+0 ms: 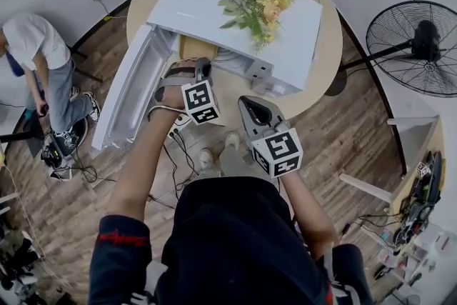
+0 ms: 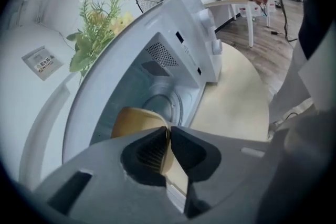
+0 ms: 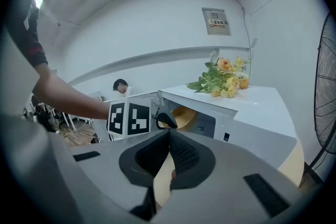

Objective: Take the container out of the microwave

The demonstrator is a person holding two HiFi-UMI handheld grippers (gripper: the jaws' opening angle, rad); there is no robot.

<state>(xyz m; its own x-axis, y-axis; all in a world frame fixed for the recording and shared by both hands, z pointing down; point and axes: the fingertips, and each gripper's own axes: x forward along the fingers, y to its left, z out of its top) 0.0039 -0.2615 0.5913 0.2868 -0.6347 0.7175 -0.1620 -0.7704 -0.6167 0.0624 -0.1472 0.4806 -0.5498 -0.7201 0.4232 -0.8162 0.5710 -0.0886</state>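
Head view, left and right gripper views. The microwave (image 1: pixel 193 3) stands on the round table (image 1: pixel 323 61), its door (image 1: pixel 132 93) swung fully open past the table's left edge; flowers (image 1: pixel 258 5) lie on its top.

The left forearm reaches forward from the lower left. Its hand (image 1: pixel 170 91) is wrapped round the left gripper (image 1: pixel 203 66), which slopes down into the cavity mouth. In the left gripper view its jaws are nearly together and pinch the thin wall of the tan container (image 2: pixel 137 119). The container sits at the front of the cavity, in front of the turntable ring, towards the door side. Whether its base rests on the cavity floor cannot be told.

The right forearm is bent at the person's side. The right gripper (image 1: pixel 251 109) is held over the table's near edge, apart from the microwave and aimed at its opening. Its jaws are closed tip to tip, with nothing between them.
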